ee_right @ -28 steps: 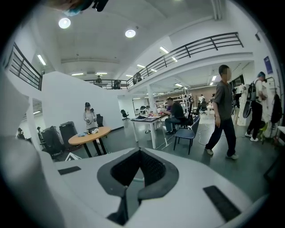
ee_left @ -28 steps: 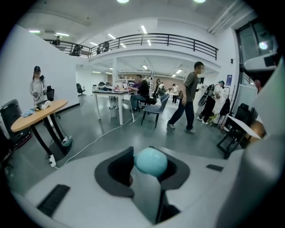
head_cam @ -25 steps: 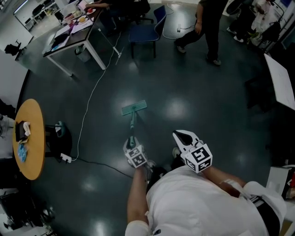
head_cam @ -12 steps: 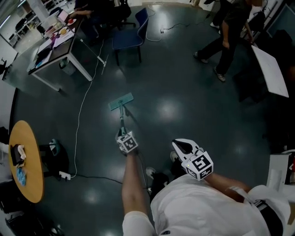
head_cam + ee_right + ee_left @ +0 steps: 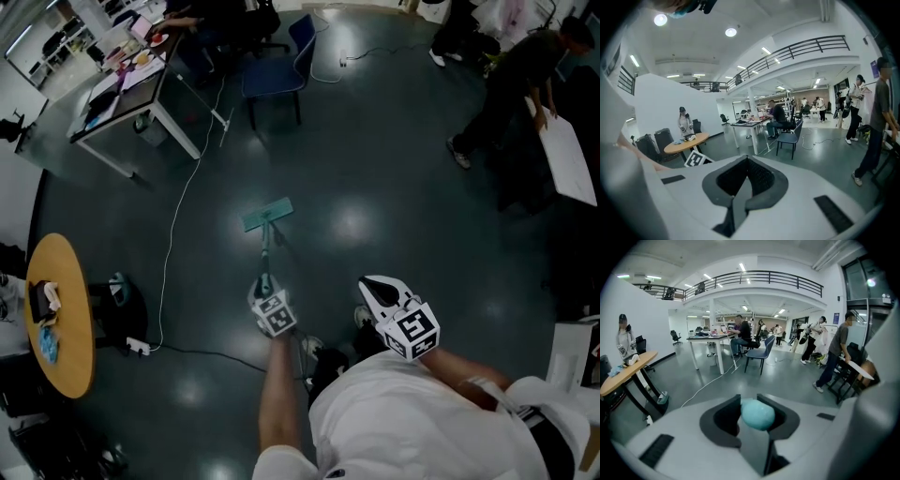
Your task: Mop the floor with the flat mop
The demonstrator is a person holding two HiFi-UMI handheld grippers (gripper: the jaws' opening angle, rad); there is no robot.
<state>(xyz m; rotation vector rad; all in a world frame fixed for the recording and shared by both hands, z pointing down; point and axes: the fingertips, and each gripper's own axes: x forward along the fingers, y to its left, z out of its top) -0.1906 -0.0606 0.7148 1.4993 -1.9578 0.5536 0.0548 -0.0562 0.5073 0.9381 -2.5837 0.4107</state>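
Observation:
The flat mop's teal head (image 5: 267,215) lies flat on the dark floor ahead of me. Its thin pole (image 5: 265,253) runs back to my left gripper (image 5: 266,291), which is shut on the handle. In the left gripper view the handle's rounded teal end (image 5: 758,414) sits between the closed jaws of that gripper (image 5: 751,403). My right gripper (image 5: 373,282) hangs beside my body to the right, apart from the mop. Its jaws are closed with nothing between them in the right gripper view (image 5: 747,162).
A white cable (image 5: 178,225) runs from a power strip (image 5: 137,347) up to a white desk (image 5: 141,89). A blue chair (image 5: 281,66) stands behind the mop. A round wooden table (image 5: 58,300) is at the left. A person (image 5: 506,84) handles a white board (image 5: 567,155) at the right.
The left gripper pushed the mop forward, then drew it back toward my feet. The right gripper stayed beside me. The person at the back walked over to the white board at right.

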